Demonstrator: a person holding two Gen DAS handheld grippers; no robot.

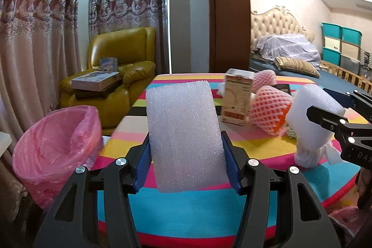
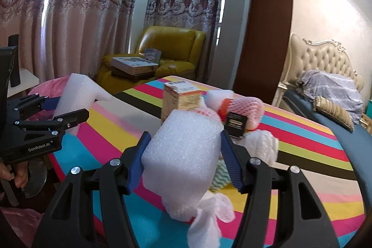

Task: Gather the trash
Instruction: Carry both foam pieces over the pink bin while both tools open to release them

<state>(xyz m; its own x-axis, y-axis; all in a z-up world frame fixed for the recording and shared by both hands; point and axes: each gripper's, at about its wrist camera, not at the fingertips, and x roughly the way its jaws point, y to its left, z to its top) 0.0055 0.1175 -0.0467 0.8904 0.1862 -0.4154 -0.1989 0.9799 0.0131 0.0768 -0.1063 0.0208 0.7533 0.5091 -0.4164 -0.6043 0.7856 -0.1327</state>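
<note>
My left gripper [image 1: 186, 143] is shut on a flat white foam slab [image 1: 183, 131], held above the striped table; it also shows in the right wrist view [image 2: 76, 97]. My right gripper [image 2: 183, 152] is shut on a thick white foam block [image 2: 183, 155], seen in the left wrist view [image 1: 311, 122] at the right. A pink-lined trash bin [image 1: 55, 145] stands left of the table. On the table lie a small carton [image 1: 236, 99], pink fruit nets [image 1: 269, 110] and a small black box [image 2: 236, 123].
The striped table [image 1: 186, 208] fills the foreground. A yellow armchair [image 1: 121, 76] with boxes stands behind, before curtains. A bed [image 1: 290, 55] and storage drawers [image 1: 341, 43] are at the right. White foam wrap [image 2: 262, 148] lies on the table.
</note>
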